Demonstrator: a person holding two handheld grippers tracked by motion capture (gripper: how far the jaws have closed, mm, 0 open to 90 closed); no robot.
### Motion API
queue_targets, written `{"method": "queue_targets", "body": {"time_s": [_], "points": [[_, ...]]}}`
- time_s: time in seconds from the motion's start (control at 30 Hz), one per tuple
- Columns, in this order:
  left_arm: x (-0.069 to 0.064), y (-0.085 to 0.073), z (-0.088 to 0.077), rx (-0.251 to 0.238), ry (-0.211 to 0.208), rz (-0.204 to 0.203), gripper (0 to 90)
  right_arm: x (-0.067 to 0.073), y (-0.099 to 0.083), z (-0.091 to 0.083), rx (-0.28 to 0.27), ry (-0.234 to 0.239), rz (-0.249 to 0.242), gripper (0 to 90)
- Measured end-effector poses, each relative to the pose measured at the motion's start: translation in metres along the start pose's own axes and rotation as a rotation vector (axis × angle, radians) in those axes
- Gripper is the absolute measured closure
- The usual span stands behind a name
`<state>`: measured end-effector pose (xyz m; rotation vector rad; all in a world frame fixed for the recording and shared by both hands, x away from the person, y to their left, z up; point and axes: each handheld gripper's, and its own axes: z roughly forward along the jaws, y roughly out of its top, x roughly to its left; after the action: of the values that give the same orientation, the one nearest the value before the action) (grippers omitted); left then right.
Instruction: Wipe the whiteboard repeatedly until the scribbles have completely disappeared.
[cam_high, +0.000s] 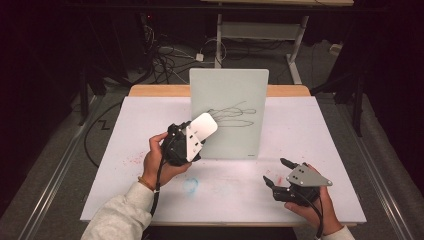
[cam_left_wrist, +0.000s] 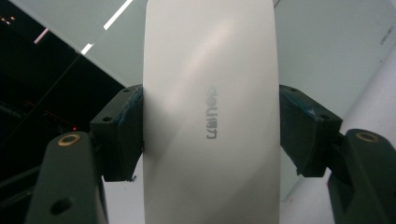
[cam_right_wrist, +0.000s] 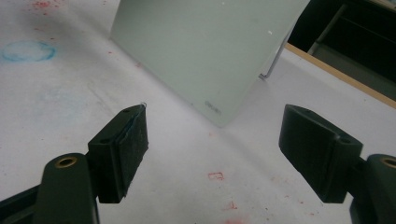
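White-covered table (cam_high: 320, 150), dark room behind, red and blue smudges on sheet. Glass whiteboard (cam_high: 227, 95) stands upright mid-table, black scribble (cam_high: 232, 114) on its face. Left gripper (cam_high: 192, 137) clamps white eraser (cam_high: 204, 126) across its sides, raised near board's left edge, beside scribble. Right gripper (cam_high: 280, 172) low on table at right, jaws spread wide, holding nothing, well apart from board. Step judged: approach to wipe. Next move calls for pressing eraser flat on scribble, then sweeping across; right gripper may need to brace board against tipping.

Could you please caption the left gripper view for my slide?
Left gripper clamps a white eraser before the standing board.
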<state>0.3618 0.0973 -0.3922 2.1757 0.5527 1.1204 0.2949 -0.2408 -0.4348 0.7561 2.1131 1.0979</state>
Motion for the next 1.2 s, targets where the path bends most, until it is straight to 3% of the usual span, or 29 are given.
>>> {"method": "queue_targets", "body": {"time_s": [0.2,0.3,0.37,0.47,0.53,0.6,0.67,0.73,0.9,1.0,1.1,1.2], "points": [[-0.003,0.015,0.012,-0.021,0.047,-0.009,29.2,0.003,-0.001,0.0,0.004,0.001,-0.007,24.5],[-0.006,0.022,0.018,-0.02,0.079,0.018,29.1,0.002,0.0,-0.003,-0.009,-0.005,-0.001,24.6],[-0.007,0.026,0.023,-0.03,0.081,0.007,29.2,0.0,0.001,-0.003,-0.015,-0.007,0.001,24.6],[-0.012,0.029,0.031,-0.02,0.117,0.044,29.2,0.0,0.0,-0.002,-0.009,-0.004,-0.002,24.6],[-0.015,0.03,0.034,-0.025,0.111,0.04,29.2,0.0,-0.001,-0.002,-0.007,-0.003,-0.001,24.6],[-0.018,0.03,0.037,-0.025,0.129,0.074,29.2,-0.001,-0.001,-0.002,-0.006,-0.006,-0.002,24.6],[-0.022,0.028,0.039,-0.015,0.129,0.064,29.2,-0.001,-0.002,-0.002,-0.007,-0.006,0.002,24.5],[-0.027,0.026,0.041,-0.014,0.145,0.08,29.2,-0.002,-0.002,-0.002,-0.005,-0.006,-0.001,24.5],[-0.046,0.015,0.047,-0.015,0.195,0.142,29.2,0.0,-0.003,0.0,0.007,0.009,-0.008,24.5],[-0.053,0.013,0.048,-0.005,0.204,0.172,29.2,0.001,-0.003,0.001,0.011,0.013,-0.009,24.5],[-0.05,0.013,0.047,0.002,0.192,0.182,29.2,0.002,-0.002,0.001,0.01,0.019,-0.013,24.5],[-0.043,0.012,0.044,0.012,0.206,0.183,29.2,0.002,-0.003,0.001,0.011,0.02,-0.015,24.5]]}}
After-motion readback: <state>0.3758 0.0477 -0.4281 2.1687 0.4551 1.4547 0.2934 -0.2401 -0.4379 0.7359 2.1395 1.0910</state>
